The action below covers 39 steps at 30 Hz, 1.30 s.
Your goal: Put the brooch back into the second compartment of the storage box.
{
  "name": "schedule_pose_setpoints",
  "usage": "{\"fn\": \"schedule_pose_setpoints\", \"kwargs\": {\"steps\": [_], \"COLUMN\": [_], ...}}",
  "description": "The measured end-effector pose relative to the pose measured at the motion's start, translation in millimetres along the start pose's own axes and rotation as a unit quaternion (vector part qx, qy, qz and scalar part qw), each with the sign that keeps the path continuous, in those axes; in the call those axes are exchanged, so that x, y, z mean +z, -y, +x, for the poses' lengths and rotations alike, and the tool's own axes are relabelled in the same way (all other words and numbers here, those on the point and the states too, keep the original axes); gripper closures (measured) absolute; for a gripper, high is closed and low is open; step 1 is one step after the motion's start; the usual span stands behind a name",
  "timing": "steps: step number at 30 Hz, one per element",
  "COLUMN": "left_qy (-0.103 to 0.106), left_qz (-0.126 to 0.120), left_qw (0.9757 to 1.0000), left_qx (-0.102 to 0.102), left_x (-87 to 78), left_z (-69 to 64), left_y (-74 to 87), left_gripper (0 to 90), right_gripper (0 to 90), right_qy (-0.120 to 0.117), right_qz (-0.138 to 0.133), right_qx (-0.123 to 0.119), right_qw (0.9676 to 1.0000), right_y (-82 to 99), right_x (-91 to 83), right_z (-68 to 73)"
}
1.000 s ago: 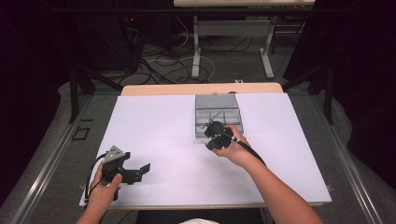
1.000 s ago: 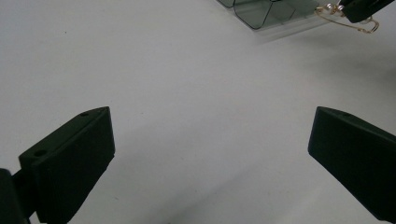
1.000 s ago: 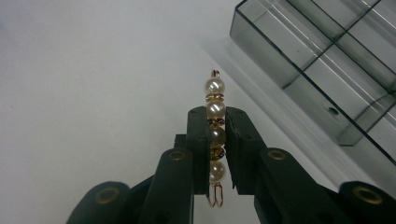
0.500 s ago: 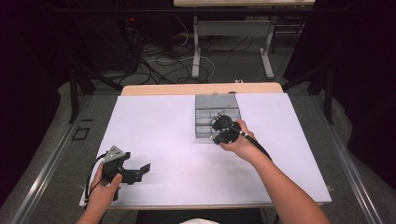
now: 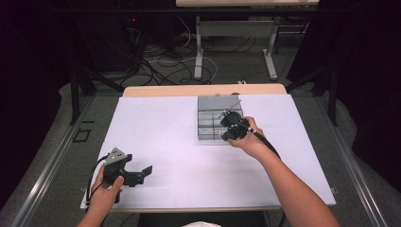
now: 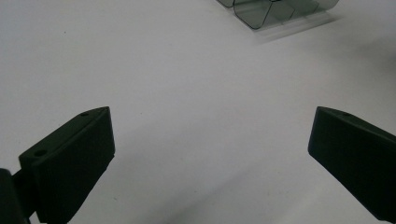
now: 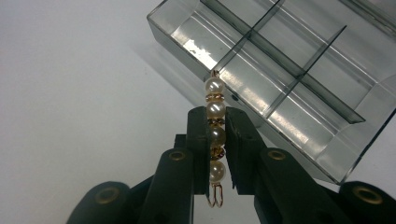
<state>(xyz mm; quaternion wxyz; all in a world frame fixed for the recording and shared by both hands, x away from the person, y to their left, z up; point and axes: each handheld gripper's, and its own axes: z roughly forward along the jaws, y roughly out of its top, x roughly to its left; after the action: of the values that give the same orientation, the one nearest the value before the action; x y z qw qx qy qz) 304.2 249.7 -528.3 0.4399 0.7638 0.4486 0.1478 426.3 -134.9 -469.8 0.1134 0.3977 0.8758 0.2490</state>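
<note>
White table [image 5: 165,142] fills mid-frame: right gripper [image 7: 216,135], clamped on a pearl strand [image 7: 215,135], hangs beside the clear divided box [image 7: 299,79], likely to drop it in; left gripper [image 6: 210,154] idles, jaws apart.

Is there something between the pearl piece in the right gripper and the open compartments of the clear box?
Nothing visible does. The right gripper is shut on the pearl piece, at the near edge of the clear box. The compartments are open on top and look empty; only the dividers stand between them.
</note>
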Motion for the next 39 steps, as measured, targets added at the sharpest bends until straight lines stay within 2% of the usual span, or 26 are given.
{"fn": "schedule_pose_setpoints", "kwargs": {"steps": [1, 3, 5, 8, 10, 13, 14, 18, 23, 24, 25, 28, 29, 30, 31, 34, 39], "left_qy": [0.000, 0.000, 0.000, 0.000, 0.001, 0.000, 0.000, 0.001, 0.001, 0.001, 0.001, 0.001, 0.001, 0.001, 0.001, 0.001, 0.002], "left_qz": [0.000, -0.001, -0.001, -0.001, 0.000, -0.001, -0.001, 0.000, 0.000, 0.002, 0.002, 0.000, 0.000, 0.000, 0.000, 0.000, 0.000], "left_qw": [1.0000, 1.0000, 1.0000, 1.0000, 1.0000, 1.0000, 1.0000, 1.0000, 1.0000, 1.0000, 1.0000, 1.0000, 1.0000, 1.0000, 1.0000, 1.0000, 1.0000], "left_qx": [0.000, -0.001, -0.001, -0.001, -0.001, -0.001, -0.001, -0.001, 0.000, -0.001, -0.001, 0.000, -0.001, -0.001, -0.001, -0.001, -0.001], "left_x": [0.0, 0.1, 0.1, 0.1, 0.1, 0.0, 0.0, 0.4, 0.7, 0.4, 0.5, 0.7, 0.5, 0.4, 0.2, 0.1, 0.1], "left_z": [0.0, 0.2, 0.2, 0.1, 0.1, 0.2, 0.2, 0.0, 0.0, -0.1, -0.2, 0.0, 0.1, 0.3, 0.4, 0.5, 0.5], "left_y": [0.0, 0.0, 0.1, 0.1, 0.1, 0.1, 0.1, 0.1, 0.1, 0.1, 0.1, 0.1, 0.1, 0.1, 0.1, 0.1, 0.1], "left_gripper": [0.4, 0.4, 0.3, 0.4, 0.4, 0.4, 0.4, 0.3, 0.4, 0.4, 0.3, 0.4, 0.4, 0.4, 0.4, 0.4, 0.4], "right_gripper": [80.8, 80.8, 80.8, 80.8, 80.8, 80.8, 80.8, 80.8, 80.8, 80.8, 80.8, 80.8, 80.8, 80.8, 80.8, 80.8, 80.8], "right_qy": [0.006, 0.008, 0.004, 0.014, 0.012, 0.020, 0.020, 0.029, 0.029, 0.032, 0.031, 0.035, 0.031, 0.038, 0.034, 0.043, 0.045], "right_qz": [0.009, 0.009, 0.002, 0.017, 0.008, 0.018, 0.012, 0.017, 0.012, 0.045, 0.014, 0.014, 0.011, 0.012, 0.013, 0.012, 0.015], "right_qx": [0.000, 0.005, -0.002, -0.002, -0.002, 0.003, -0.002, 0.001, -0.011, -0.008, -0.003, -0.013, -0.007, -0.006, -0.006, -0.004, -0.004], "right_qw": [0.9999, 0.9999, 1.0000, 0.9998, 0.9999, 0.9996, 0.9997, 0.9994, 0.9995, 0.9985, 0.9994, 0.9992, 0.9994, 0.9992, 0.9993, 0.9990, 0.9989], "right_y": [-1.0, -2.0, -2.9, -5.2, -6.2, -9.5, -11.8, -15.7, -22.8, -26.1, -25.7, -31.1, -32.8, -34.4, -35.9, -39.9, -46.2], "right_x": [-1.2, -2.0, -1.5, -3.2, -1.6, -2.7, -2.3, -4.2, -3.5, -8.4, -4.1, -5.3, -5.2, -6.1, -6.0, -6.4, -4.1], "right_z": [-0.7, -1.9, -4.7, -6.6, -8.5, -9.5, -11.8, -13.4, -16.8, -16.6, -16.5, -19.3, -19.5, -20.0, -20.9, -22.9, -26.4]}}
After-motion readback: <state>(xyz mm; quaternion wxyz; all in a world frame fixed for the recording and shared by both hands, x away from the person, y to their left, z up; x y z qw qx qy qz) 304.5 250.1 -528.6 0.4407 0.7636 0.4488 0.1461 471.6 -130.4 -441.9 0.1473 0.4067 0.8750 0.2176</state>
